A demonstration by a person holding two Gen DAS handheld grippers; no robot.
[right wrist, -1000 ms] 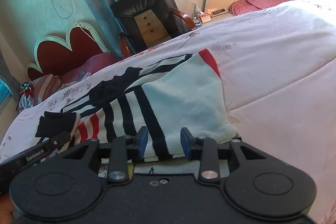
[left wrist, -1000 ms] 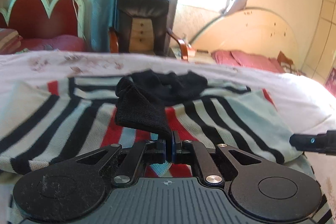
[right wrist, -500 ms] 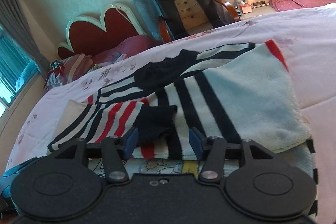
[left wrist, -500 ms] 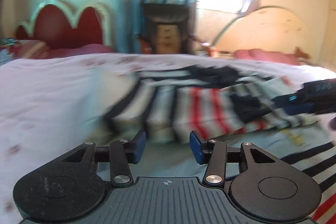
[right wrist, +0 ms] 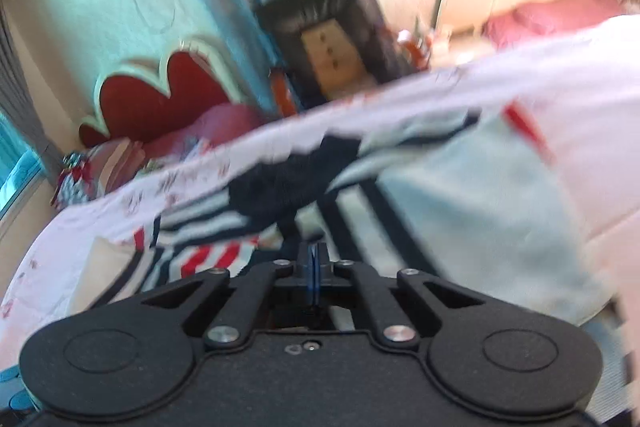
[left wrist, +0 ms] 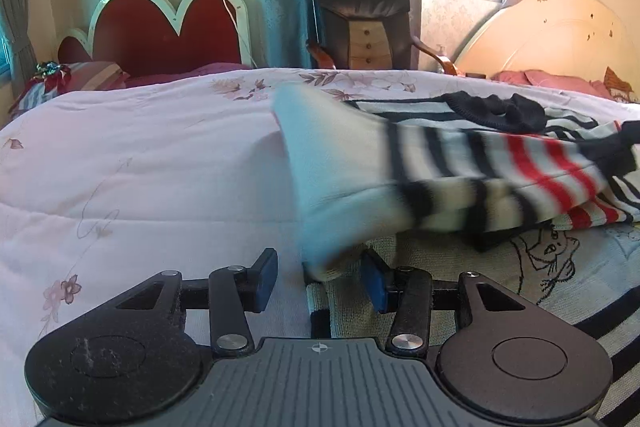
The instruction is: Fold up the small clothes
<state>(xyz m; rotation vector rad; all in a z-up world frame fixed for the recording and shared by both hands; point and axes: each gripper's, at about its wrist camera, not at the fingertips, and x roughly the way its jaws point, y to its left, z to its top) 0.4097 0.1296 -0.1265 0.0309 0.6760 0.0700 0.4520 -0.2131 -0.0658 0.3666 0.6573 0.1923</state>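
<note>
Lying across the pale floral bedspread (left wrist: 132, 183), the striped sweater (left wrist: 460, 163) was partly folded: one sleeve, white at the shoulder and banded black and red toward its cuff, was doubled back over the body, while the black collar (left wrist: 500, 111) sat bunched at the far edge. The left gripper (left wrist: 318, 279) stood about half open at the sweater's near corner, and the hem lay just between its blue pads without being pressed. The right gripper (right wrist: 313, 267) had its jaws drawn fully together low over the middle of the garment, near the dark cuff; the blur of that view left it unclear whether any cloth was pinched between them. Judged from the lie of the fabric, the sleeves seemed turned in or nearly so, and the main fold of the body, bottom hem up toward the collar, was not yet made. A second pale piece with a cartoon drawing (left wrist: 548, 251) lay underneath, unfolded.
</note>
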